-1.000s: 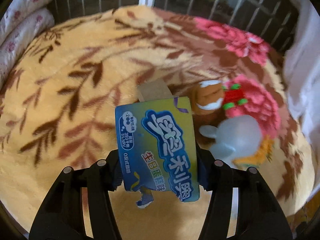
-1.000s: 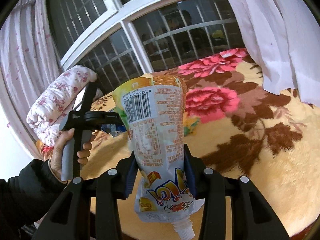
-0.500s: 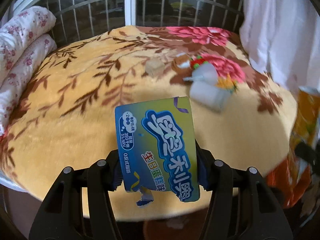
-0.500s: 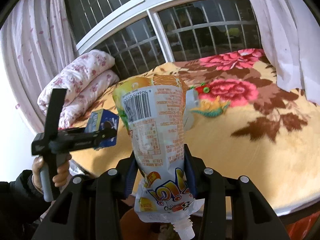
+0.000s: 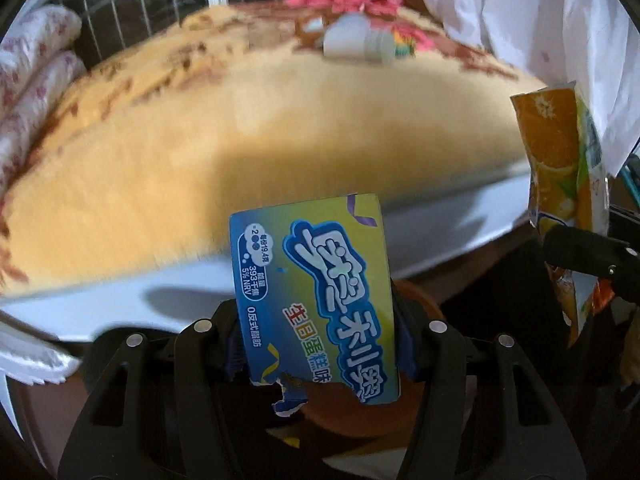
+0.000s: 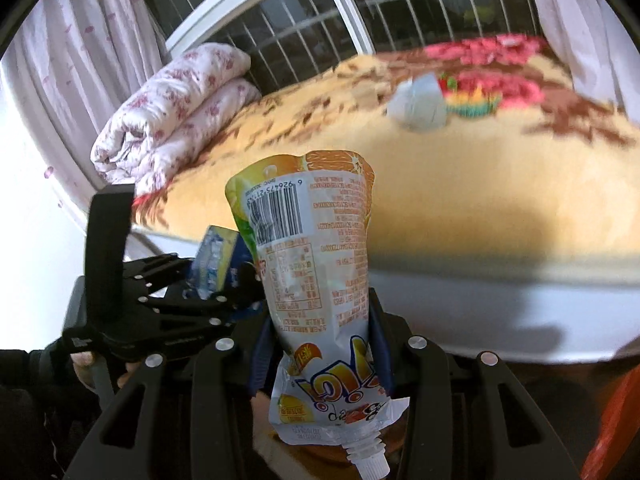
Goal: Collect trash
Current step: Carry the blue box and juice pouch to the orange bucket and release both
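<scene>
Left gripper (image 5: pixel 316 344): fingers clamped on blue snack box (image 5: pixel 316 292), box upright, off bed's near edge. Right gripper (image 6: pixel 320 348): fingers clamped on orange juice pouch (image 6: pixel 316 264), spout down, also past near edge of bed (image 6: pixel 460 208). Brown round shape under both loads, maybe bin; too hidden to tell. Two pieces picked, neither dropped yet. Left on bed toward far edge: white bottle (image 6: pixel 420 106) beside colourful wrapper (image 6: pixel 476 104). Folded quilt (image 6: pixel 172 108) at bed's far left corner. Judgement: roughly midway.
</scene>
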The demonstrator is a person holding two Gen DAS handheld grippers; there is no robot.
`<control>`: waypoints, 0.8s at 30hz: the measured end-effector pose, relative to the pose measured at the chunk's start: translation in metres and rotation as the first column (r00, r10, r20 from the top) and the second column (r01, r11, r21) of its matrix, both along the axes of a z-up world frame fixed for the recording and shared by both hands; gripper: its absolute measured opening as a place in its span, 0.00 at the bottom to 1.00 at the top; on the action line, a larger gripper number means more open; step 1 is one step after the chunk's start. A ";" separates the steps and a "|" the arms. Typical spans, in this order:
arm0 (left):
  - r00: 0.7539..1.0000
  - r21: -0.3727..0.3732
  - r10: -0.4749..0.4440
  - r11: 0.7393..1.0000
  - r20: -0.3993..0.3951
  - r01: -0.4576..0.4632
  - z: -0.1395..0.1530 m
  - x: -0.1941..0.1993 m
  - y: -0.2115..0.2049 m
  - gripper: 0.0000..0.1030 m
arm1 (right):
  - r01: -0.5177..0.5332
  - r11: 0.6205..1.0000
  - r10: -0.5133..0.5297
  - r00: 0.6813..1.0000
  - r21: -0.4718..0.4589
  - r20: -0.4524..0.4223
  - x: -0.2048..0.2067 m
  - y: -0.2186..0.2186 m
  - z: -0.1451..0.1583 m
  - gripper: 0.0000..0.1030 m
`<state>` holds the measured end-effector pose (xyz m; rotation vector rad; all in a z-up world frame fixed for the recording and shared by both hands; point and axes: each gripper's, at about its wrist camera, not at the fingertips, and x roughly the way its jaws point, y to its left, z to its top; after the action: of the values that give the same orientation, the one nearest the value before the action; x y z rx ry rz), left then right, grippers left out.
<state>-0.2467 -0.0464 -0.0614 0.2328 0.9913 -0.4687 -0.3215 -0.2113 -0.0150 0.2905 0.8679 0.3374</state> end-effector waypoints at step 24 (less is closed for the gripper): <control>0.913 0.172 0.016 0.983 -0.407 0.060 -0.164 0.015 -0.016 0.54 | 0.016 0.996 -0.051 0.918 -0.092 -0.392 0.020 0.025 -0.157 0.41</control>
<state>-0.2312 -0.0628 -0.2250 0.3181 1.4459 -0.4565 -0.3010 -0.1867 -0.1718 0.2971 1.2716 0.2094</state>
